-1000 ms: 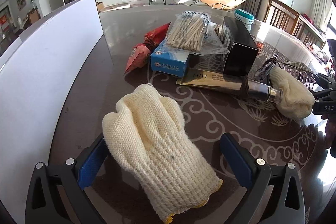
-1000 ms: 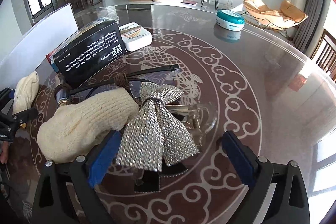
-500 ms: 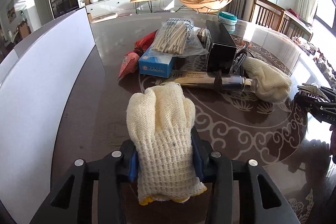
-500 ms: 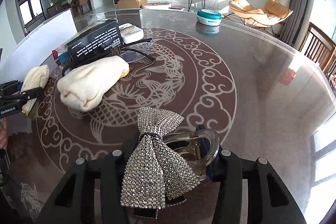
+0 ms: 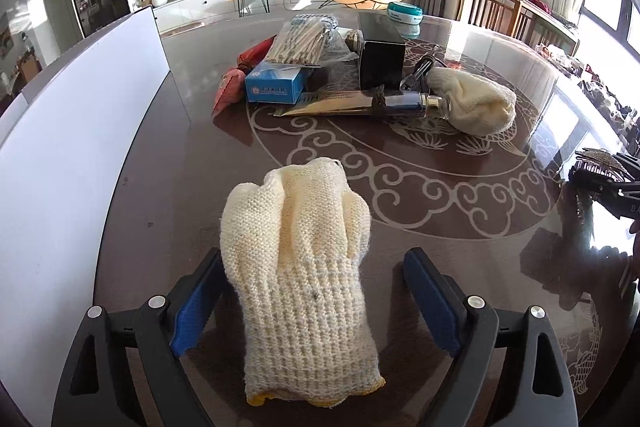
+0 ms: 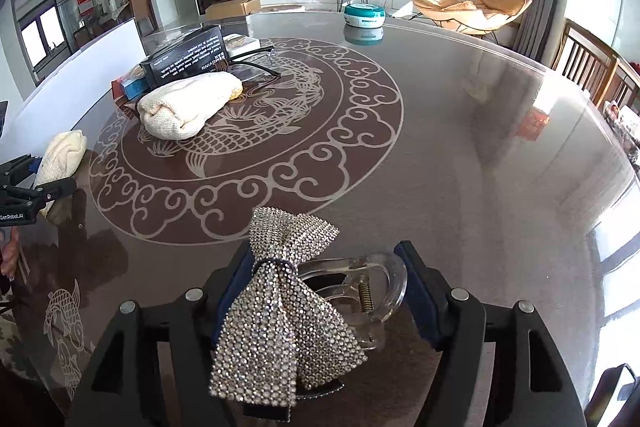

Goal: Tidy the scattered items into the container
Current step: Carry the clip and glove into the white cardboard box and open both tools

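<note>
A cream knitted glove (image 5: pixel 296 267) lies flat on the dark glass table between the fingers of my left gripper (image 5: pixel 312 259). Its jaws are opening and stand wide, with the blue pads (image 5: pixel 424 291) clear of the glove. My right gripper (image 6: pixel 324 267) has a clear hair clip with a rhinestone bow (image 6: pixel 280 307) between its jaws. These jaws are opening too, but the pads still touch the clip's sides. A second glove (image 6: pixel 188 107), rolled up, lies near the pile. The white container wall (image 5: pixel 80 147) stands along the left.
A pile sits further in: blue box (image 5: pixel 276 85), black box (image 5: pixel 380 63), bag of sticks (image 5: pixel 300 39), red packet (image 5: pixel 230 87), gold tube (image 5: pixel 340 103), glasses (image 6: pixel 256 67). A teal tin (image 6: pixel 364 15) stands far back. Wooden chairs line the right edge.
Both grippers closed on their items and drew them back from the pile. The left jaws have since spread wide off the glove. The right jaws have widened around the clip.
</note>
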A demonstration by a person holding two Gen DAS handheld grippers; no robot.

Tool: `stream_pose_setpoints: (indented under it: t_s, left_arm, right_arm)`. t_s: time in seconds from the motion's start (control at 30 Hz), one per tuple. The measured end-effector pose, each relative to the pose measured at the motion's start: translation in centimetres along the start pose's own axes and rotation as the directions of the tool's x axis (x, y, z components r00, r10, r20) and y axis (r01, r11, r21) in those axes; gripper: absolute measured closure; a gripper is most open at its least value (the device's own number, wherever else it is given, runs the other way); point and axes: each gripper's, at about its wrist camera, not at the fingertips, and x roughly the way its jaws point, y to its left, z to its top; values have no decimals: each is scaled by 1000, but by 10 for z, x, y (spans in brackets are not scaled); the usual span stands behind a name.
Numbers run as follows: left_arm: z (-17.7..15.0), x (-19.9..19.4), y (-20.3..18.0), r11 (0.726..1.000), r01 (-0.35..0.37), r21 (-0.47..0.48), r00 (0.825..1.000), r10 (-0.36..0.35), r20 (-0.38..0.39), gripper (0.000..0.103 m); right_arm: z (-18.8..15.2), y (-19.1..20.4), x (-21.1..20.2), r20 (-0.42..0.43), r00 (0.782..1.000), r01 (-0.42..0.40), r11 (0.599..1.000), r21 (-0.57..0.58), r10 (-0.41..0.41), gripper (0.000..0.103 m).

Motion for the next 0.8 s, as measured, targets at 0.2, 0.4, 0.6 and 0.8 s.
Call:
stream_pose_setpoints:
  t_s: [0.2, 0.4, 0.6, 0.8]
  left_arm:
    - [0, 3, 3, 1000, -10, -22, 1000, 9, -14, 0]
    - [0, 3, 3, 1000, -10, -23, 1000, 10, -13, 0]
    - [7, 4, 2, 1000, -2, -5, 999, 2, -43, 7]
    - [15, -13, 2, 995, 85, -56, 996, -85, 10, 68]
  right_arm:
    - [1, 1, 5, -22, 999, 23, 1000, -2, -23, 17]
    - [1, 2, 7, -34, 999, 18, 1000, -6, -19, 11]
    - [-6, -1, 0, -60, 998, 2, 1000, -28, -4, 11]
    - [-6, -3, -28, -57, 998, -36, 999, -24, 35, 53]
